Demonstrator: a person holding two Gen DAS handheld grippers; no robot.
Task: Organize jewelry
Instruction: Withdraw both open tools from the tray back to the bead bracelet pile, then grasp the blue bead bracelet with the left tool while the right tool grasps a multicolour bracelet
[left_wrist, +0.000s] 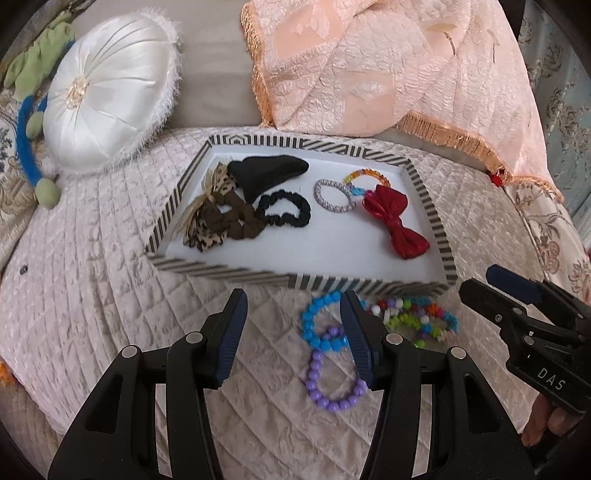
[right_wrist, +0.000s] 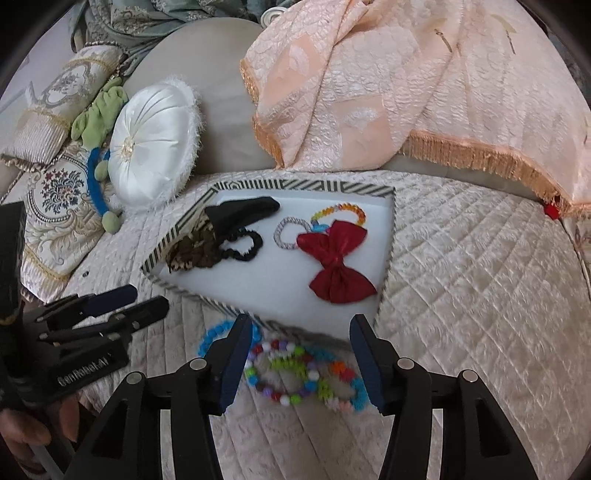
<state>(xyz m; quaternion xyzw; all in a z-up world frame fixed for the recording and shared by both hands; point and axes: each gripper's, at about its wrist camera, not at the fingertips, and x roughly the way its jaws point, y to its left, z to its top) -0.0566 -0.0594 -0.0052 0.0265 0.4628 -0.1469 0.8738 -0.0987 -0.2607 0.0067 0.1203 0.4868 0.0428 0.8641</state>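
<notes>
A striped-rim tray (left_wrist: 221, 271) (right_wrist: 295, 184) on the quilted bed holds a red bow (left_wrist: 397, 223) (right_wrist: 338, 264), a black scrunchie (left_wrist: 284, 208) (right_wrist: 245, 245), a brown scrunchie (left_wrist: 232, 218), a grey hair tie (left_wrist: 334, 195) (right_wrist: 290, 232) and a black cloth (left_wrist: 267, 170). In front of the tray lie a blue bead bracelet (left_wrist: 317, 325) (right_wrist: 210, 336), a purple one (left_wrist: 332, 380) and multicoloured ones (left_wrist: 417, 317) (right_wrist: 303, 373). My left gripper (left_wrist: 293, 328) is open above the blue bracelet. My right gripper (right_wrist: 301, 358) is open above the multicoloured bracelets.
A white round satin cushion (left_wrist: 110, 92) (right_wrist: 155, 140) and a green and blue plush toy (left_wrist: 33, 122) lie left of the tray. A peach fringed blanket (left_wrist: 388, 66) (right_wrist: 406, 81) hangs behind it. Embroidered pillows (right_wrist: 55, 184) sit far left.
</notes>
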